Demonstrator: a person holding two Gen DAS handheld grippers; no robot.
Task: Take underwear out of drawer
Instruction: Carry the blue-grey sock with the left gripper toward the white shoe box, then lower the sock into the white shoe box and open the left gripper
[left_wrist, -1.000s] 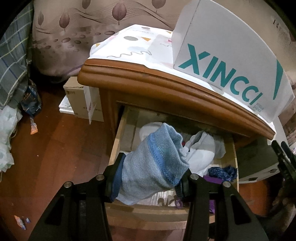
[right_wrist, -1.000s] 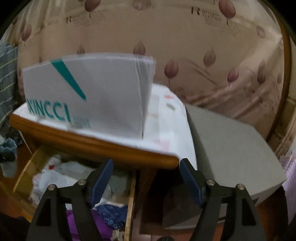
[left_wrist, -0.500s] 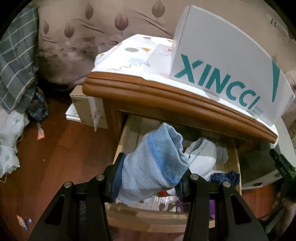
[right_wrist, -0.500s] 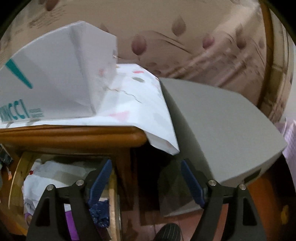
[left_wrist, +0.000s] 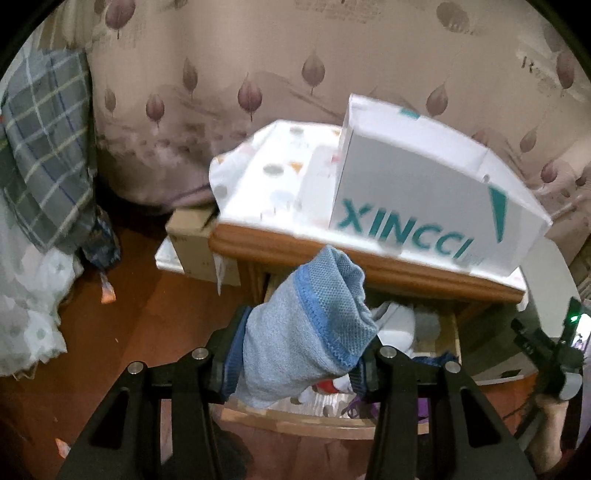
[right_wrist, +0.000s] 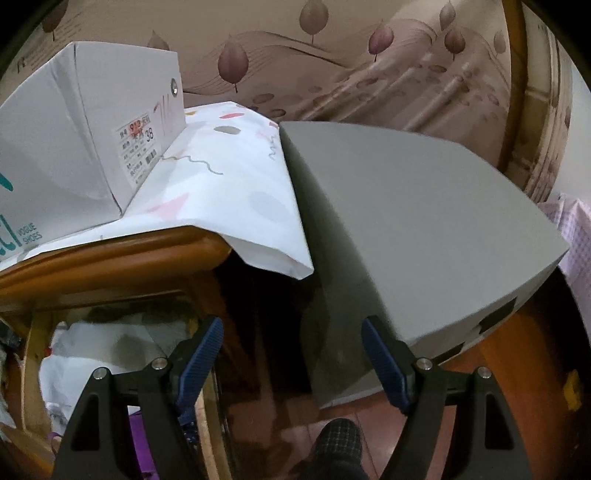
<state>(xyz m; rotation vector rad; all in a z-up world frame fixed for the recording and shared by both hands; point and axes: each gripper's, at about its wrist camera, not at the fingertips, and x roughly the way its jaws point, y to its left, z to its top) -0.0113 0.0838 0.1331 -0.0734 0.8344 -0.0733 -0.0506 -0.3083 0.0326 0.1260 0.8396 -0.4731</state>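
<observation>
A light blue piece of underwear (left_wrist: 310, 332) with a darker blue band hangs bunched between the fingers of my left gripper (left_wrist: 299, 362), which is shut on it and holds it above the open wooden drawer (left_wrist: 325, 421). More clothes lie in the drawer: white cloth (left_wrist: 397, 323) and a purple piece (left_wrist: 364, 402). My right gripper (right_wrist: 291, 354) stands open with nothing between its blue pads, in front of the dark gap between the nightstand and a grey box. In the right wrist view the drawer (right_wrist: 35, 354) shows at the lower left, with white cloth (right_wrist: 107, 350) inside.
A white XINCCI shoe box (left_wrist: 424, 206) sits on a patterned cloth (right_wrist: 229, 177) atop the nightstand (left_wrist: 369, 266). A grey box (right_wrist: 424, 236) stands to its right. Cardboard boxes (left_wrist: 195, 247), checked fabric (left_wrist: 44, 155) and a curtain lie left. A slipper (right_wrist: 336, 446) shows below.
My left gripper has risen with the blue underwear, lifting it clear of the drawer. My right gripper has swung right, from over the drawer to the gap by the grey box.
</observation>
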